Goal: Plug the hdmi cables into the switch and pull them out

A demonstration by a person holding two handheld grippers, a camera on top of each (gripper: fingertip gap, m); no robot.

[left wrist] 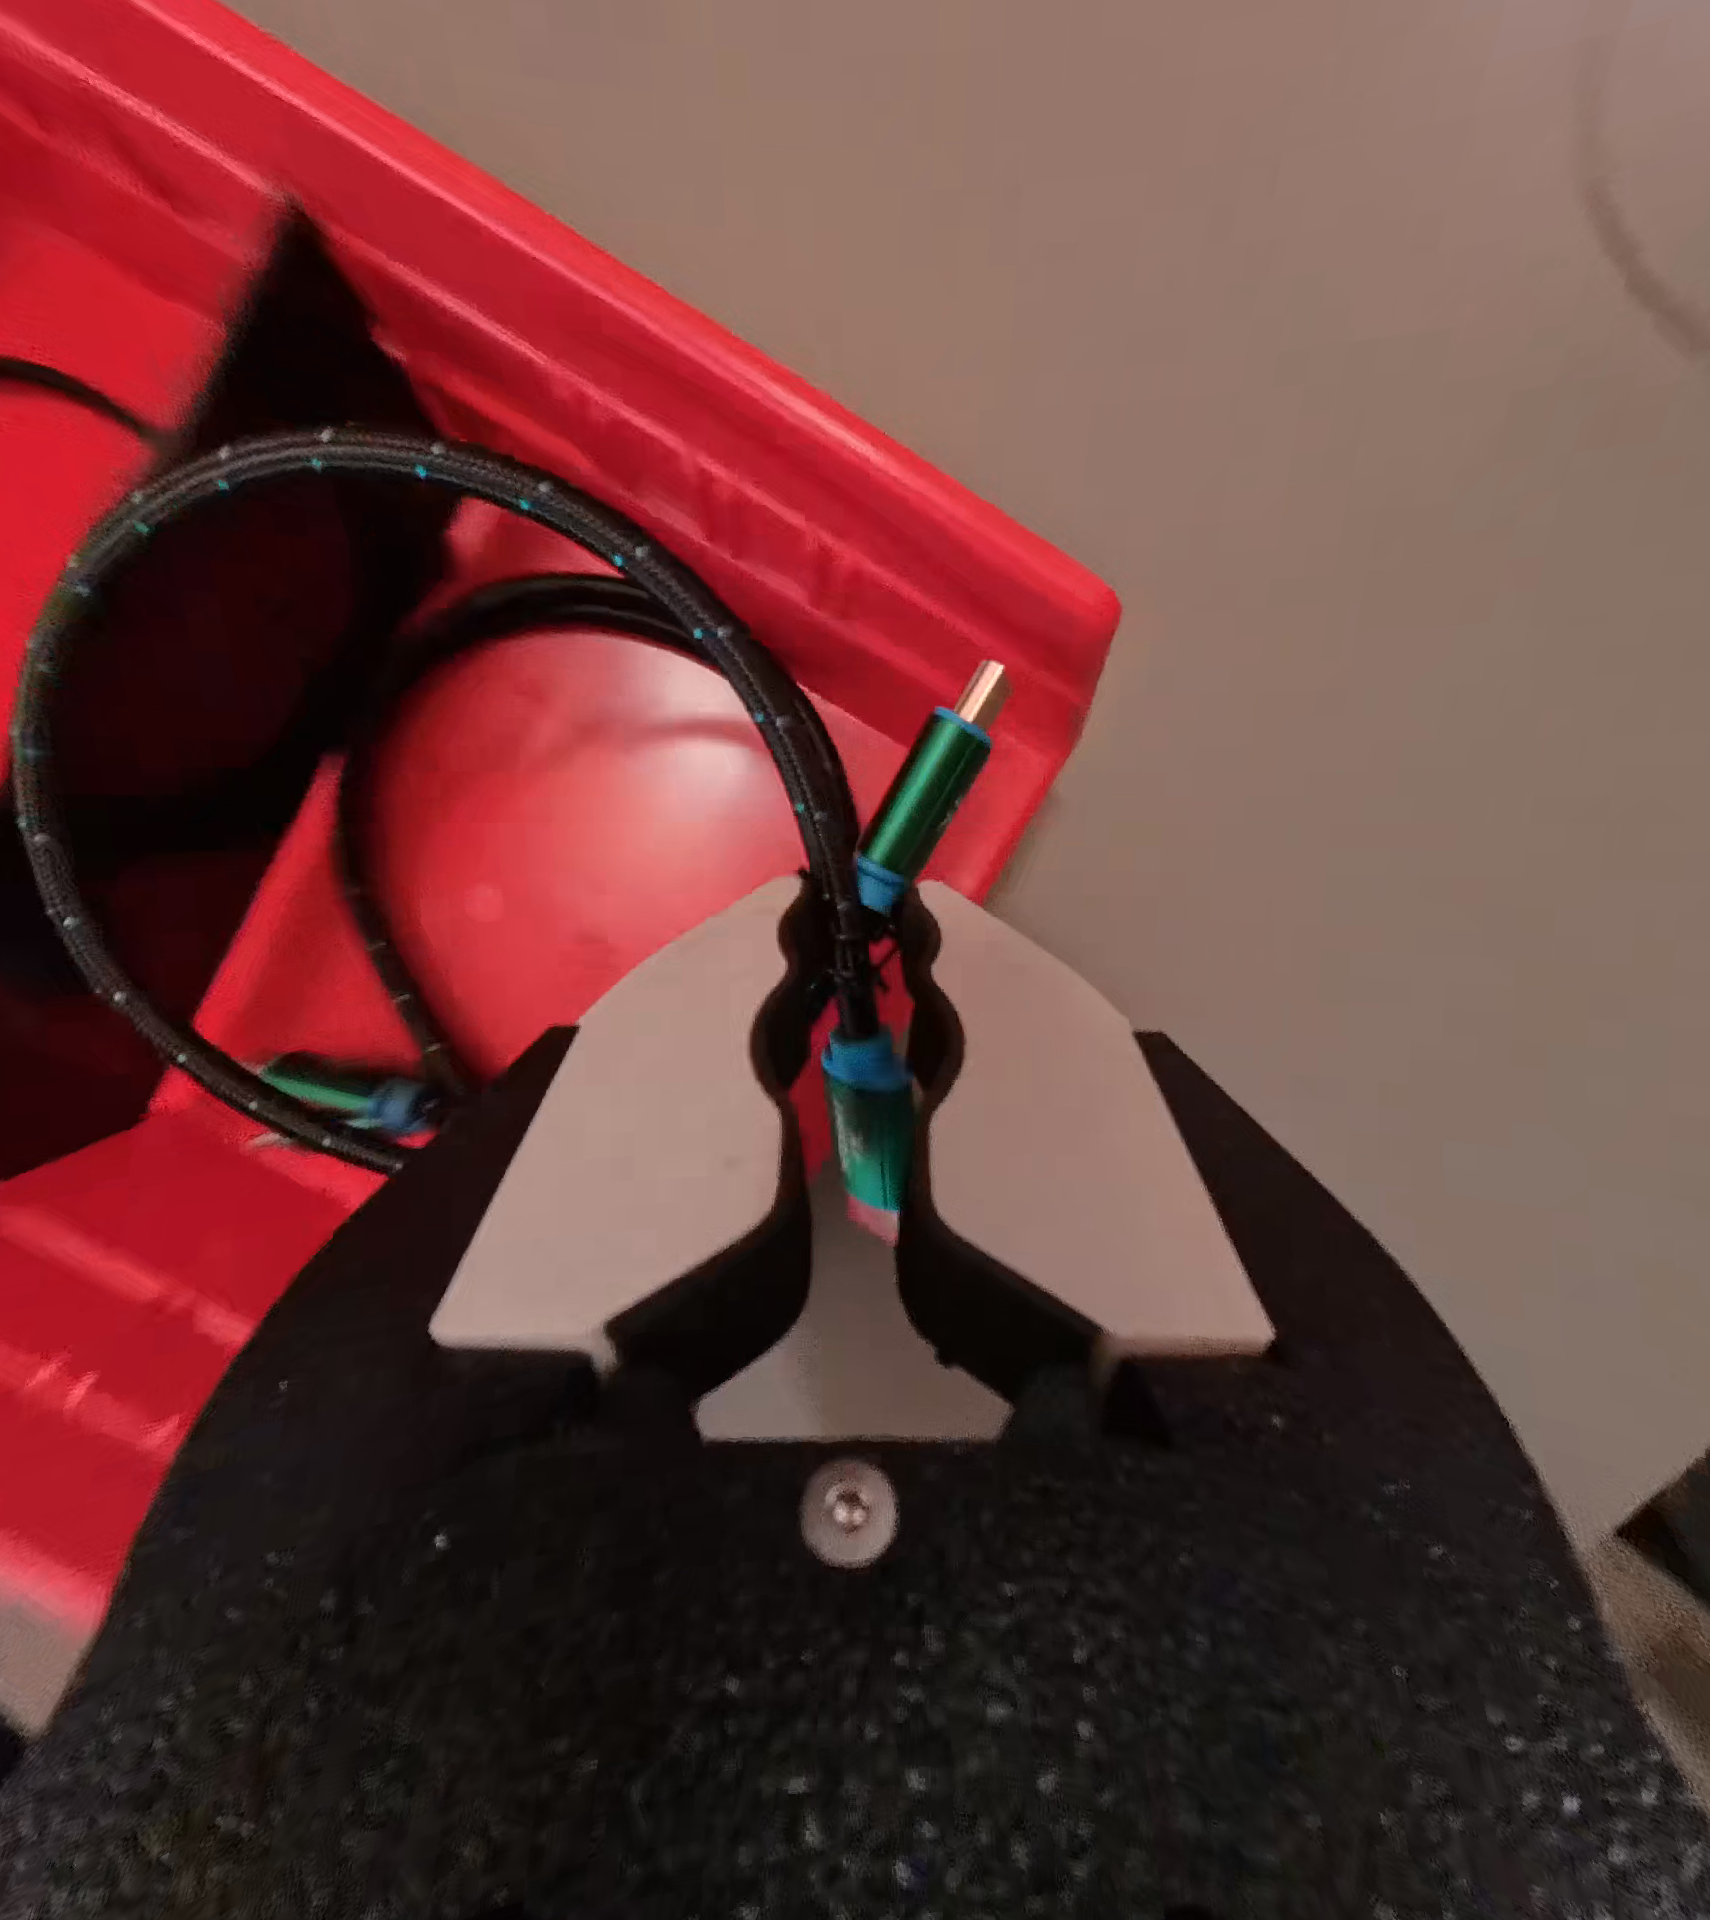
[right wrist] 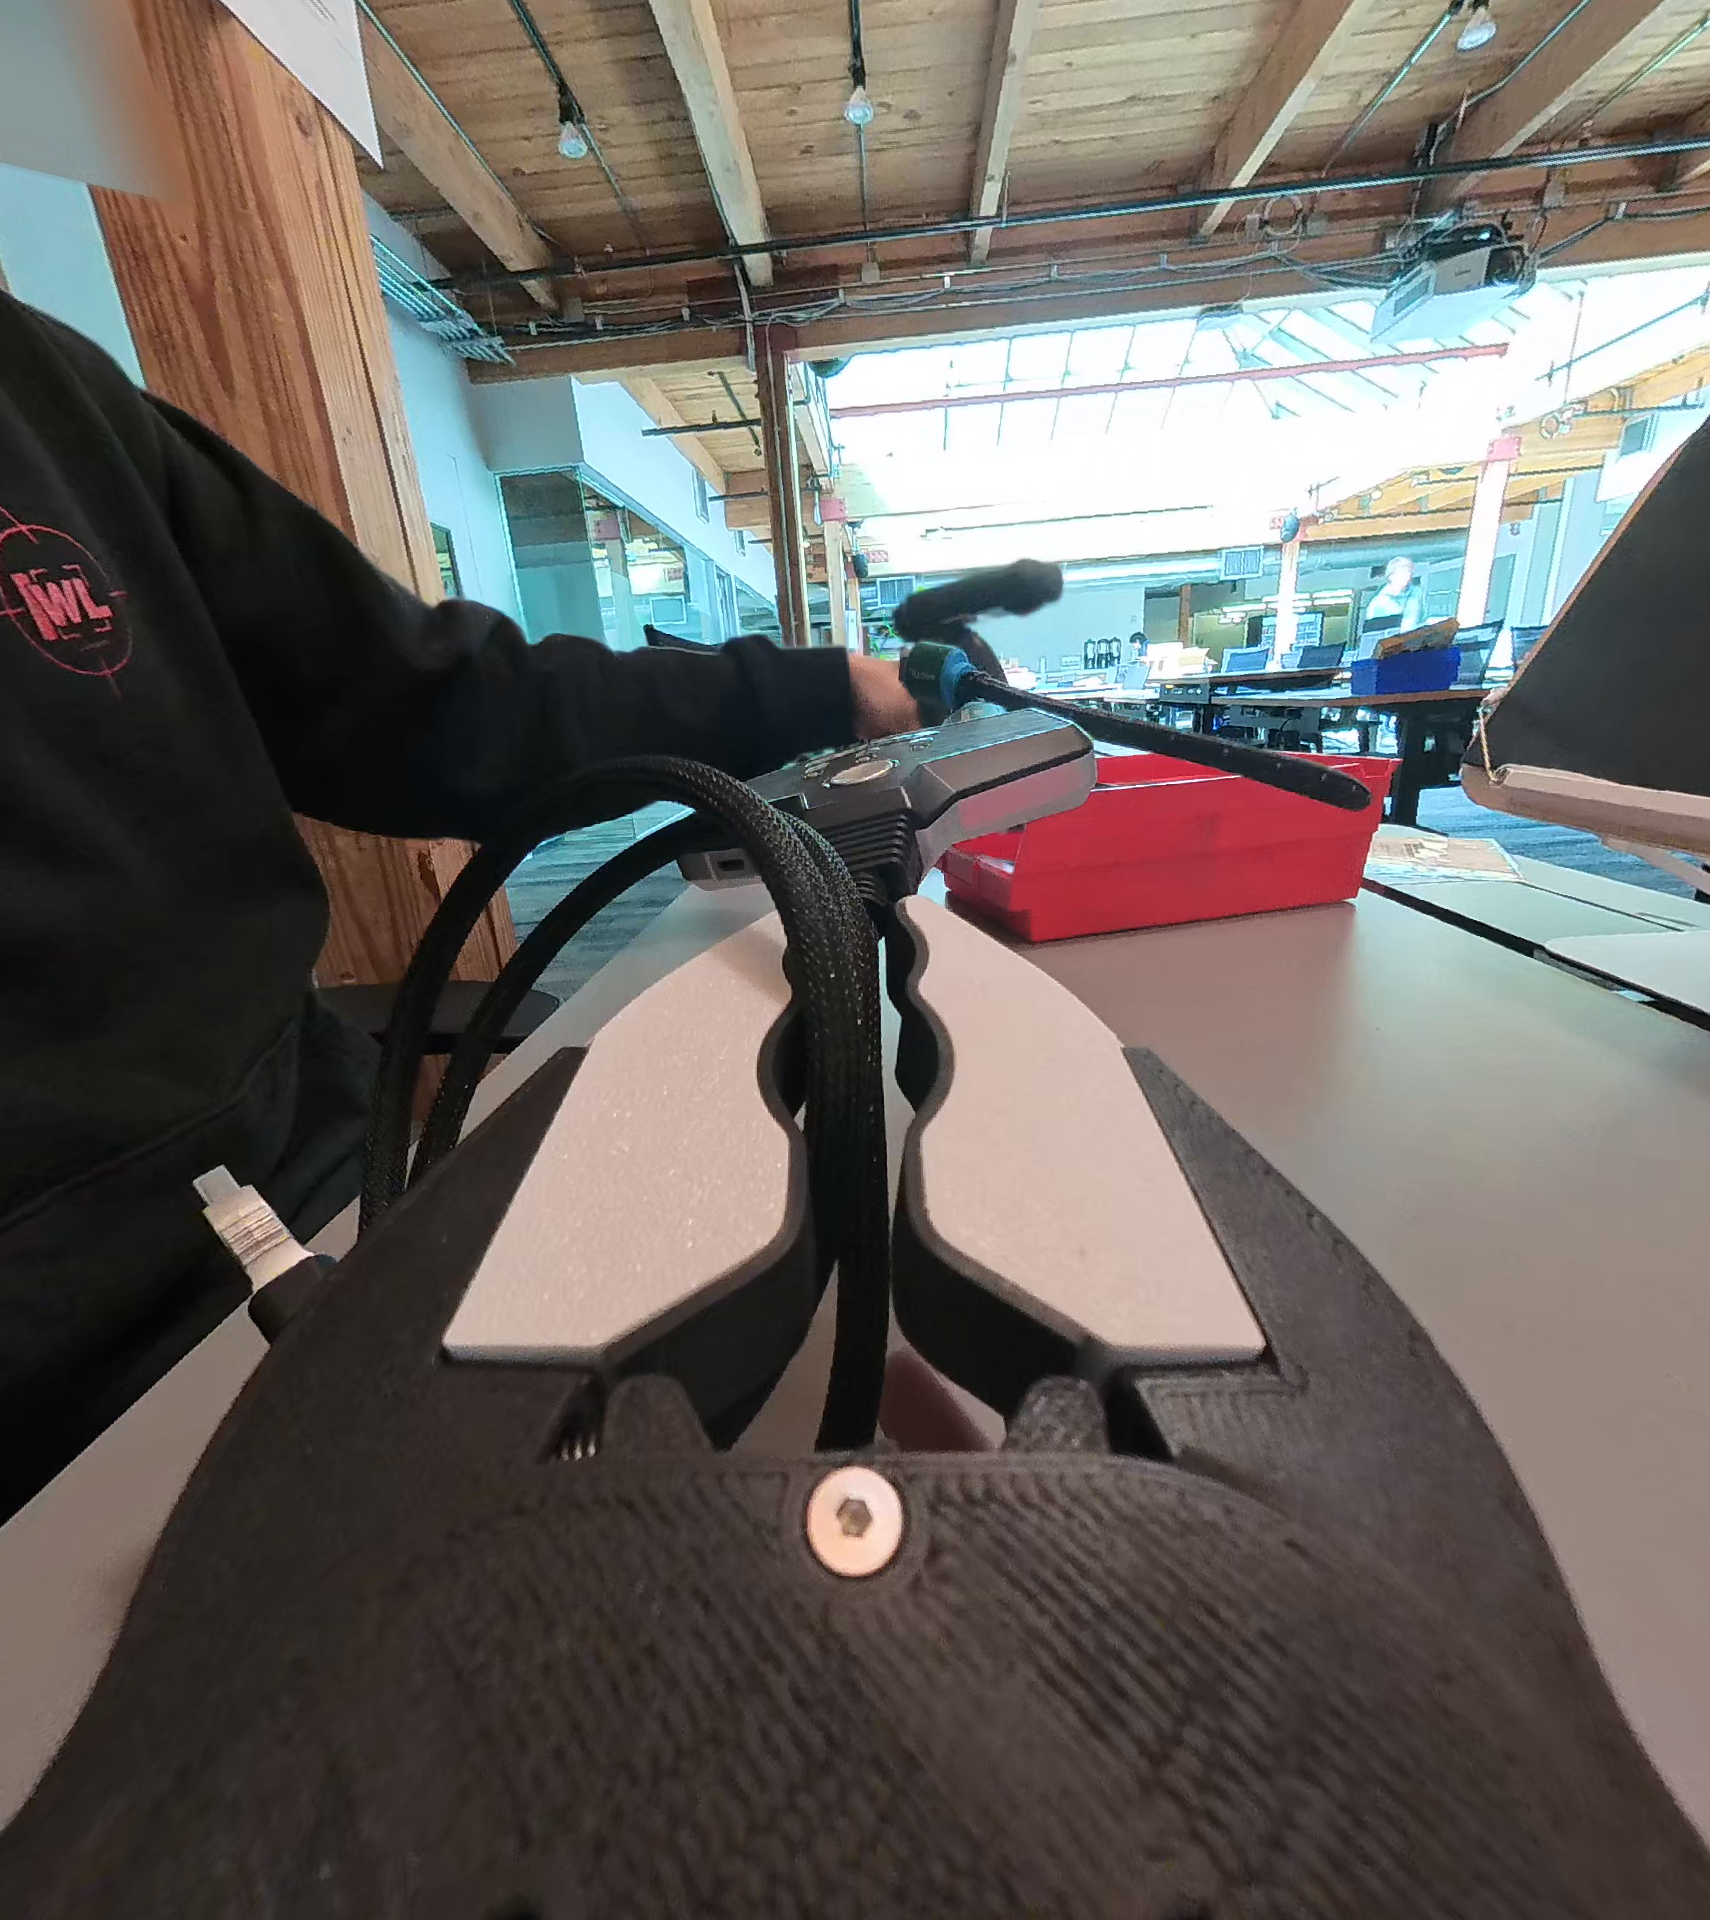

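Left claw (left wrist: 856, 904) is clamped on a coiled green-tipped hdmi cable (left wrist: 918, 790) over the red bin (left wrist: 622, 436) — nothing plugged in from it yet. Right claw (right wrist: 882, 914) pinches the black braided cord (right wrist: 846, 1039) beside the switch (right wrist: 934, 779) — plugging and unplugging look mostly still ahead.
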